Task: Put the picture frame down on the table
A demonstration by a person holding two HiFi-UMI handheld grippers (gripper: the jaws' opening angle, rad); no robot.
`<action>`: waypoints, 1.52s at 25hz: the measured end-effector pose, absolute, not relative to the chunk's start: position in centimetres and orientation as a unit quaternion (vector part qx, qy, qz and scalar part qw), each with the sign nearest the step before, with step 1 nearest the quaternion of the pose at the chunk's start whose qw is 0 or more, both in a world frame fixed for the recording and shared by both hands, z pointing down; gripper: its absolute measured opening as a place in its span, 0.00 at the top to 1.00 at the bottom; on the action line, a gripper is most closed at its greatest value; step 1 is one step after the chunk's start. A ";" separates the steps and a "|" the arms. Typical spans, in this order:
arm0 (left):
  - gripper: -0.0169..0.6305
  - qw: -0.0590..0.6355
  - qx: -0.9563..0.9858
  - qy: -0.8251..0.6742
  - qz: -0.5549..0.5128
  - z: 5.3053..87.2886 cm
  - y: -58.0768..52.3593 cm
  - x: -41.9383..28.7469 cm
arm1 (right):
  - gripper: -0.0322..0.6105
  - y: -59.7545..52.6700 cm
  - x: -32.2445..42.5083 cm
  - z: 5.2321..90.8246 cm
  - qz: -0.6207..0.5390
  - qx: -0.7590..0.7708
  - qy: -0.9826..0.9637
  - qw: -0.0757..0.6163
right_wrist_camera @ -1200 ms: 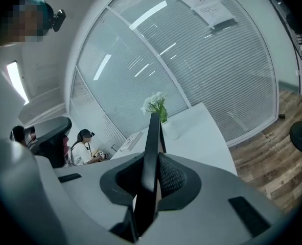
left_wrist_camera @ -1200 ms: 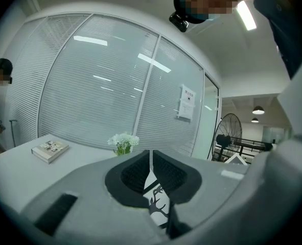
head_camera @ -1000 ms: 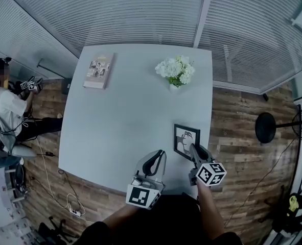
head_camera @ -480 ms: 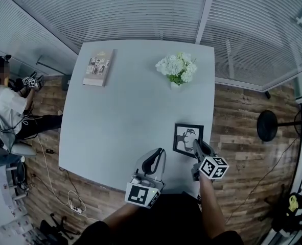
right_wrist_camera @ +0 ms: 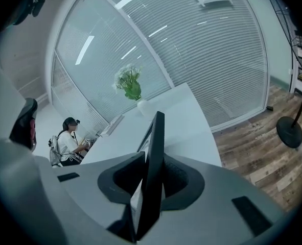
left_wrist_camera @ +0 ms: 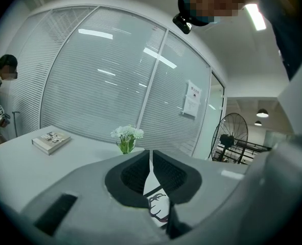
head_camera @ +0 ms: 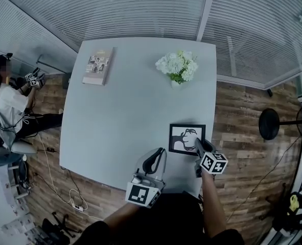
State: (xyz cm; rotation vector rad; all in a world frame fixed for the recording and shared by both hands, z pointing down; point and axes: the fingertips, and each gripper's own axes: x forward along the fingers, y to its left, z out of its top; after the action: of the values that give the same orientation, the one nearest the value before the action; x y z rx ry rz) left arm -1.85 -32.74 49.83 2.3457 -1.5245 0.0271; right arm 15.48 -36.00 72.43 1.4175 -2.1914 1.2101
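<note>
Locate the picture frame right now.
Head view: the picture frame is over the near-right part of the table, clamped in the right gripper, nearer the person than the white flowers.

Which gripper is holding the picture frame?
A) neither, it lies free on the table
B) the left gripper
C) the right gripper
C: the right gripper has its jaws closed on the edge of the picture frame.
</note>
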 end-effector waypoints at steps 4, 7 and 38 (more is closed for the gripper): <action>0.92 0.172 0.827 -0.535 0.011 50.0 -33.0 -1.7 | 0.80 -36.1 15.5 73.9 0.423 0.488 -0.751 0.135; 0.92 0.171 0.828 -0.534 0.007 50.0 -33.1 -1.7 | 0.77 -36.1 15.7 75.3 0.429 0.489 -0.746 0.145; 0.92 0.182 0.827 -0.532 0.006 50.8 -33.9 -1.7 | 0.65 -35.2 16.8 80.9 0.394 0.495 -0.722 0.280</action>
State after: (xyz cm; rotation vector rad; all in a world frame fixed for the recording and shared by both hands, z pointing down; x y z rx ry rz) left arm -1.66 -33.85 50.84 2.3343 -1.5020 0.0160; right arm 16.76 -35.22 80.89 1.3272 -1.9360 1.0575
